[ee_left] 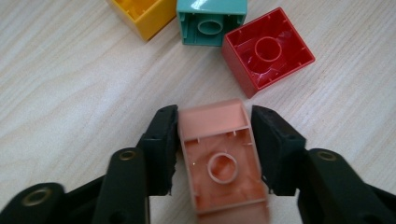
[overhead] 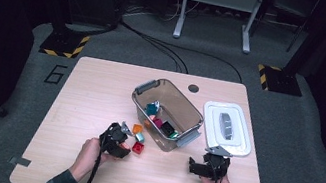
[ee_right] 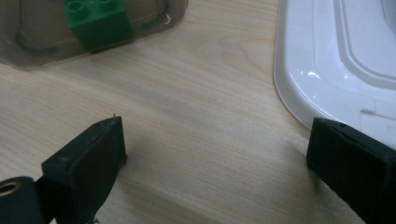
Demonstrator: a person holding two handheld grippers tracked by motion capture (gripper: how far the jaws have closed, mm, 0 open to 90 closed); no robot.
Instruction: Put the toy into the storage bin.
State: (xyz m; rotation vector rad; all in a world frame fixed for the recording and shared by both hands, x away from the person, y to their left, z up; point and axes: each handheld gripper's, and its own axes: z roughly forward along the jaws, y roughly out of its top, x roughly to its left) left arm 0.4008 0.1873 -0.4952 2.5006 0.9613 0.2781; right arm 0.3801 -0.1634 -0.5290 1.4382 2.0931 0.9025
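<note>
Pinched between the two black jaws of the left gripper [ee_left: 215, 149] is a pale pink building block [ee_left: 222, 158], lying hollow side up on the wooden table [ee_left: 70, 93]; both pads are pressing on its side walls. Just beyond it are resting a red block [ee_left: 267, 51], a teal block [ee_left: 211, 23] and a yellow block [ee_left: 140, 14], also turned hollow side up and close together. In the high view this cluster is sitting just beside the near-left wall of a clear plastic bin [overhead: 140, 105], which is already holding several coloured blocks, a green block [ee_right: 99, 23] among them. The step in hand appears to be the pickup of the pink block; the next move would call for lifting it clear of its neighbours and carrying it over the bin's rim before letting go. The right gripper [ee_right: 215, 158] is hovering with its jaws standing wide and nothing between them, near the bin's white lid [overhead: 226, 128], which is lying flat to the right of the bin. Around the table, grey carpet is running back to dark stands, hazard-striped bases and floor cables.
</note>
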